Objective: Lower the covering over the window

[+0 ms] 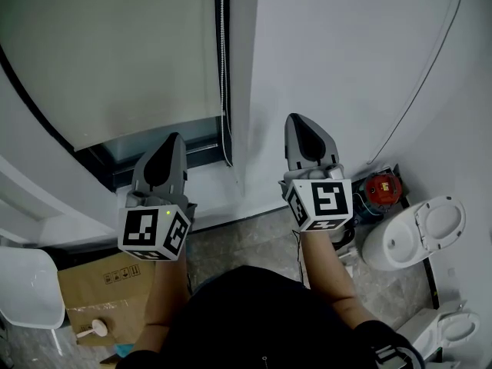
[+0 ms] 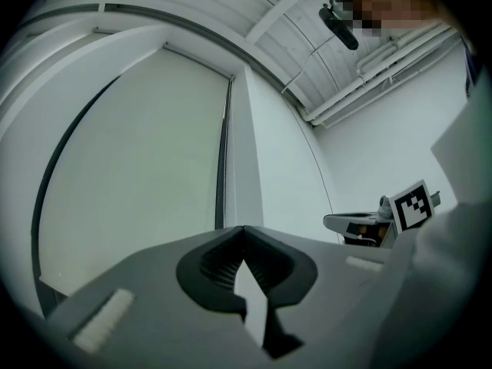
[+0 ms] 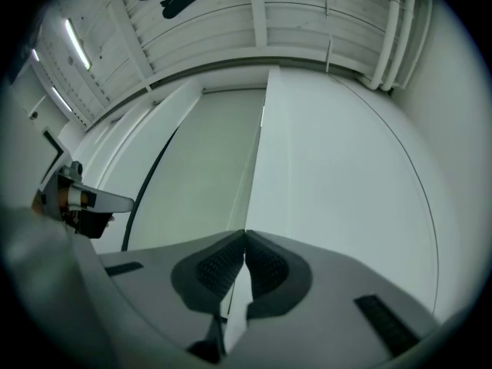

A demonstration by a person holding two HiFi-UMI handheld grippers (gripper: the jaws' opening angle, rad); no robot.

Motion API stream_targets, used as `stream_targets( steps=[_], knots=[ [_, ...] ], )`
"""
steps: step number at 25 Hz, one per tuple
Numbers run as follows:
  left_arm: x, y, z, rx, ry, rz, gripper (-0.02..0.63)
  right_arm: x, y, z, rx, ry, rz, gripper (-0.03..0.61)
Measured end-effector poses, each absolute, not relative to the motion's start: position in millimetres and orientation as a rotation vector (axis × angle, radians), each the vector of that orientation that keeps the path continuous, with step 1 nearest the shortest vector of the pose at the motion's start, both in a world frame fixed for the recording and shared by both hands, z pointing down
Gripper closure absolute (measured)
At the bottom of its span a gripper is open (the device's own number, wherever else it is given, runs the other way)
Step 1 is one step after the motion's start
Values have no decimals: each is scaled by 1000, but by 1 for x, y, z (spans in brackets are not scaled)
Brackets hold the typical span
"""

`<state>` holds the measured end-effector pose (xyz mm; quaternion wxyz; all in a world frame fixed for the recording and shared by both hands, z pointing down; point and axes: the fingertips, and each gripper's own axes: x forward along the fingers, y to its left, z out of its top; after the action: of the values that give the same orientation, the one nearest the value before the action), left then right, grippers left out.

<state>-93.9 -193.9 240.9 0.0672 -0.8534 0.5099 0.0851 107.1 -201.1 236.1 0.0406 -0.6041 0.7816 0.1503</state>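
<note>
A pale roller blind (image 1: 115, 52) covers most of the window at the upper left, and a dark strip of glass (image 1: 154, 148) shows under its bottom edge. Its bead chain (image 1: 224, 68) hangs down the window's right side. My left gripper (image 1: 173, 138) is held up in front of the blind's lower edge, shut, with nothing between its jaws. My right gripper (image 1: 301, 119) is raised before the white wall to the right of the chain, also shut and empty. Neither touches the chain. The blind (image 2: 131, 183) fills the left gripper view beyond the shut jaws (image 2: 244, 229). The right gripper view shows the shut jaws (image 3: 245, 234) and the blind (image 3: 207, 167).
A cardboard box (image 1: 104, 294) and a white chair (image 1: 27, 287) stand on the floor at the lower left. A white toilet (image 1: 419, 233) and a red fitting (image 1: 379, 187) are at the right. A thin cable (image 1: 430, 68) runs down the wall.
</note>
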Motion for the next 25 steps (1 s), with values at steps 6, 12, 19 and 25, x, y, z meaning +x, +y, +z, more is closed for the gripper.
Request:
stream_targets(
  steps=[6,12,19,25],
  knots=[
    [-93,-203,243,-2580,1531,238,603,99,-209,236,-1821,2441,470,566],
    [-95,-212,250,-2595,1539,232,603,93,-214,244,-1809,2451,451,566],
    [-88,-224,251,-2618,1515,236,603,98,-224,244,-1825,2447,443,566],
    [-84,-231,260,-2638,1519,211,603,99,-232,253,-1837,2462,414,566]
  ],
)
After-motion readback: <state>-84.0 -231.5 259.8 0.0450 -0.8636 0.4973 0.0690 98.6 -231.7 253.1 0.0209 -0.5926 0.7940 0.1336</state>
